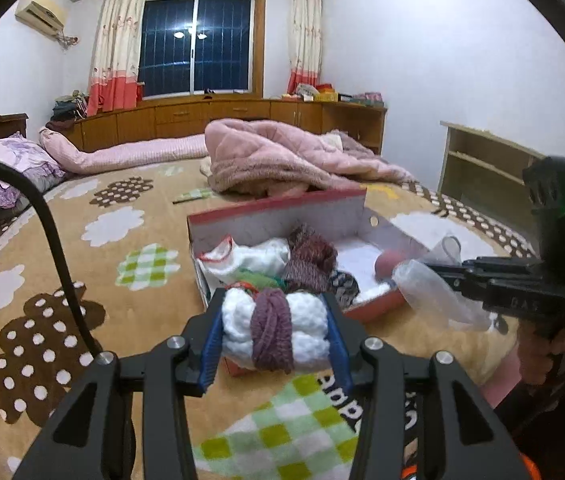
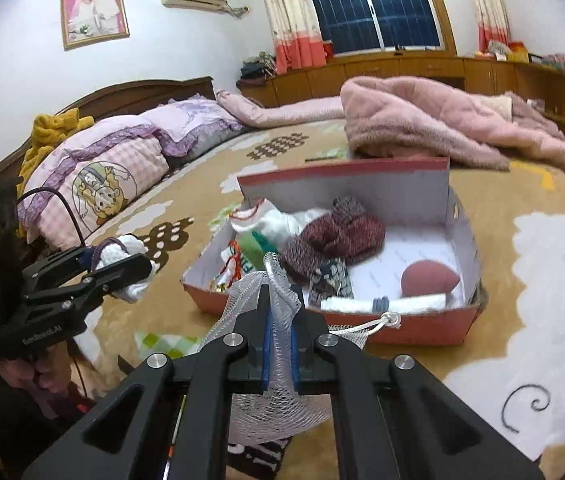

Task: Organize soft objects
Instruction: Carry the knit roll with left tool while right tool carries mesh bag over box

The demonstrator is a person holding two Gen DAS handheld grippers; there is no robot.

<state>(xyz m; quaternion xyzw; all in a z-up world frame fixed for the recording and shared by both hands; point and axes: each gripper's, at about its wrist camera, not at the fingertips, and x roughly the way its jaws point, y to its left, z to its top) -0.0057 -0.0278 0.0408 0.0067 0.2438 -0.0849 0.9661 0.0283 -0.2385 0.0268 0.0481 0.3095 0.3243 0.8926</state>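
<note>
Left wrist view: the left gripper [image 1: 276, 334] is clenched on a rolled white knit bundle [image 1: 274, 326] wrapped with a purple yarn band [image 1: 271, 334]; the bundle's long axis runs across the jaws, pad to pad, held above the brown patterned bedspread [image 1: 82, 248]. Straight ahead, just past the bundle, sits the open red box [image 1: 274, 212], already holding a white cloth [image 1: 250, 258], a maroon knit piece [image 1: 310, 258] and a reddish ball [image 1: 388, 264]. The right gripper [image 1: 434, 270] comes in from the right edge, pinching a clear mesh bag [image 1: 430, 292] beside the box's right end. Right wrist view: the right gripper [image 2: 280, 320] is shut tight on the mesh bag [image 2: 278, 392], which hangs below the jaws with its mouth bunched between the pads; a white drawstring [image 2: 378, 325] trails right. The left gripper [image 2: 122, 270] sits to the left of the box [image 2: 402, 324] with the white bundle [image 2: 130, 258] in its jaws, level with the bag. Likely next step: bundle goes into the bag, so what matters is that the bundle lies to the left of the bag mouth and the mouth is still pinched shut.
</note>
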